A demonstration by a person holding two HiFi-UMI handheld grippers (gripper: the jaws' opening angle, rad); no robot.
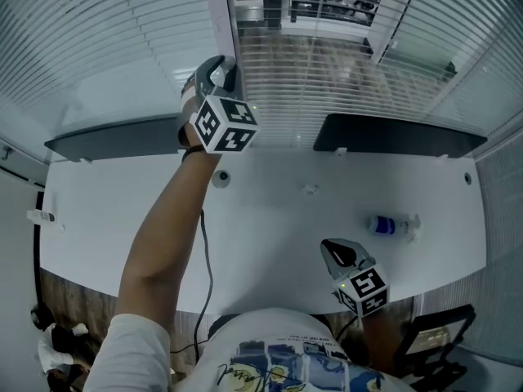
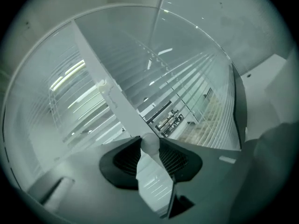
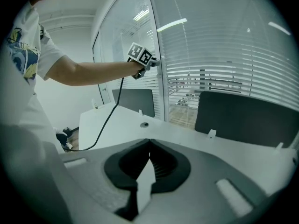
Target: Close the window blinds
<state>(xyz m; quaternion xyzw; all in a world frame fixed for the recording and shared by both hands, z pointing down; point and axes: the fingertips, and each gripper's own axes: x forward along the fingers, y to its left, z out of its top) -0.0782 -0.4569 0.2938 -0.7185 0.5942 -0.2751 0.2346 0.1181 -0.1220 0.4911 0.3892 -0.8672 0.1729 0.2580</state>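
The blinds (image 1: 122, 31) are made up of thin, smooth slats with a light sheen, though metal cannot be told from plastic. The desk (image 1: 270, 211) is finished in smooth, matt white and is backed by dark matt panels (image 1: 392, 133). The left gripper (image 2: 150, 140) and the right gripper (image 3: 148, 143) are moulded in matt grey plastic and fitted with ribbed black pads (image 2: 175, 160), a smooth, frosted knob (image 2: 150, 143) being pinched between the left ones. A clear plastic bottle (image 1: 391, 225), wood-grained flooring (image 1: 69, 296) and a printed cloth T-shirt (image 1: 278, 358) are also seen.
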